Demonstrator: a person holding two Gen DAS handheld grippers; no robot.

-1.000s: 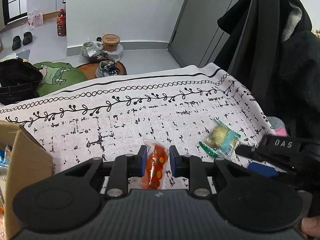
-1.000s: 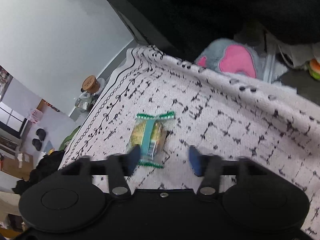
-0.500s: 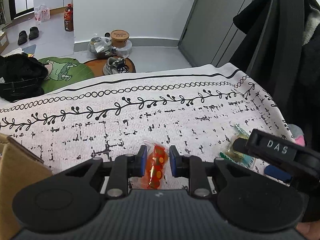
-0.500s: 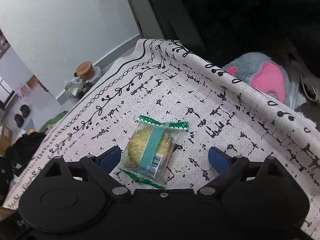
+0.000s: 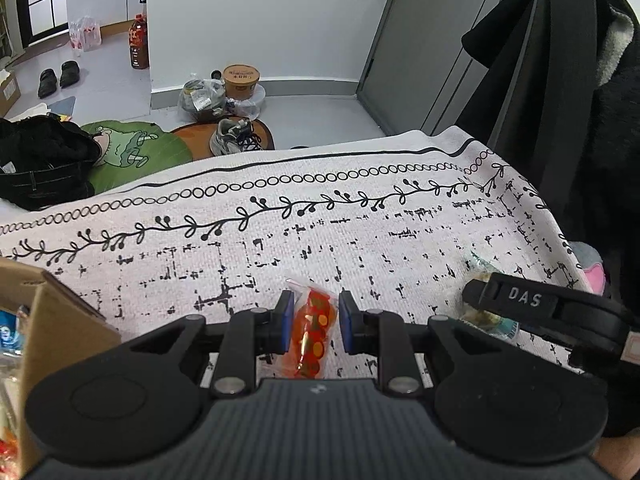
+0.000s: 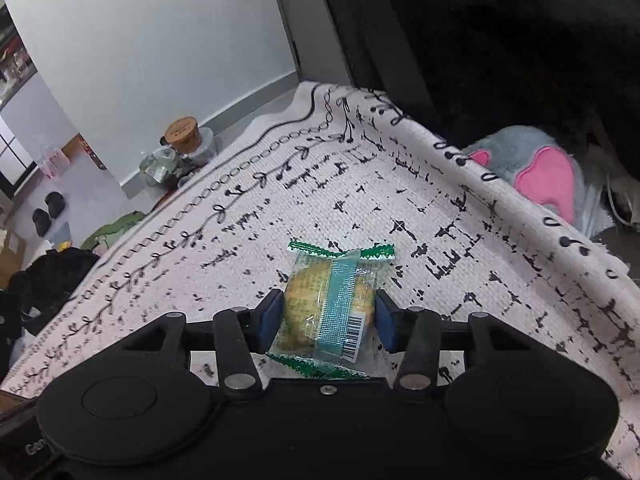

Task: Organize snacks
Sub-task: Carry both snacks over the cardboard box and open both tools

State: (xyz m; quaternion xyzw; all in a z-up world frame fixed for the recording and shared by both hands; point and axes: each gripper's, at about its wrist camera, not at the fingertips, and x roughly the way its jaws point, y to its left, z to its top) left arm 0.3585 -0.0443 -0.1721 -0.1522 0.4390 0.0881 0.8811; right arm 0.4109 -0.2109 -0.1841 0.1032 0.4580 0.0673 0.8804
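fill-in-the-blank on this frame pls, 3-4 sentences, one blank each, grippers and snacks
1. The left gripper holds a snack packet coloured ____.
2. The right gripper, whose jaws have just been closing, has its pads against a wrapped ____.
3. That wrapper's sealed ends are coloured ____.
4. The box beside the left gripper is made of ____.

Missing words: orange-red; cake; green; cardboard
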